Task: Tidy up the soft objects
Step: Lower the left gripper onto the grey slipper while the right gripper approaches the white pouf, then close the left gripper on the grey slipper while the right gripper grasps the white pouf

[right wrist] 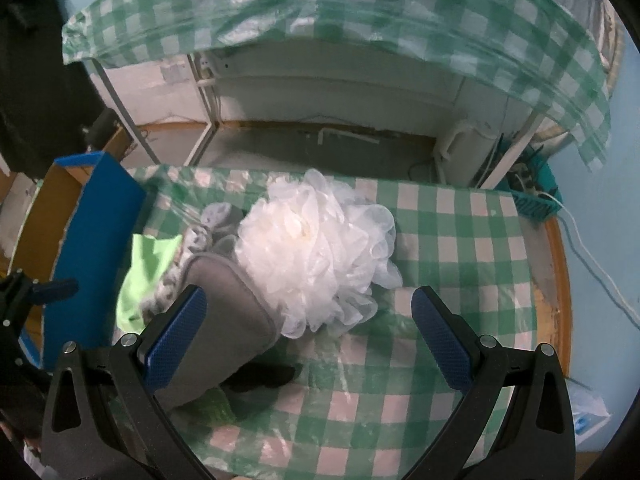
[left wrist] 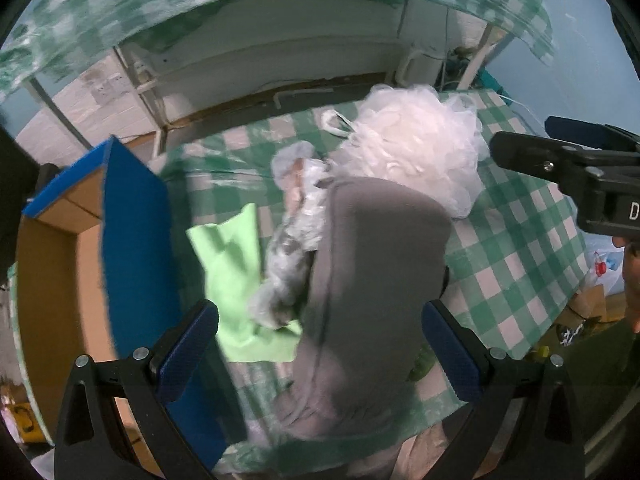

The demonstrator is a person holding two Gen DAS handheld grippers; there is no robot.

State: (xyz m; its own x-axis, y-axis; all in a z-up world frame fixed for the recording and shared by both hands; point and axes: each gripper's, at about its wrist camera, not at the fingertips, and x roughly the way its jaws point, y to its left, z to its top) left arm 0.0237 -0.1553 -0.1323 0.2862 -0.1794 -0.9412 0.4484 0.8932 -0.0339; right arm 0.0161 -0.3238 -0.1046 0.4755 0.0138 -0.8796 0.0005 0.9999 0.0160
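Note:
A grey padded pouch (left wrist: 380, 280) (right wrist: 224, 320) lies on the green checked tablecloth (left wrist: 520, 248) (right wrist: 440, 240). A white mesh bath puff (left wrist: 416, 148) (right wrist: 316, 252) rests at its far end. Beside the pouch lie a light green cloth (left wrist: 232, 272) (right wrist: 140, 280) and a grey bundle in clear plastic (left wrist: 292, 248) (right wrist: 208, 224). My left gripper (left wrist: 320, 344) is open, its fingers straddling the pouch without closing on it. My right gripper (right wrist: 310, 336) is open above the cloth, near the puff; its left finger overlaps the pouch. The right gripper (left wrist: 568, 164) also shows at the left view's right edge.
A cardboard box with blue flaps (left wrist: 120, 240) (right wrist: 80, 232) stands open at the table's left side. A second checked table (right wrist: 360, 20) with white legs stands behind. A person's sleeve (left wrist: 600, 360) is at the right. Cables (right wrist: 592, 264) run along the blue wall.

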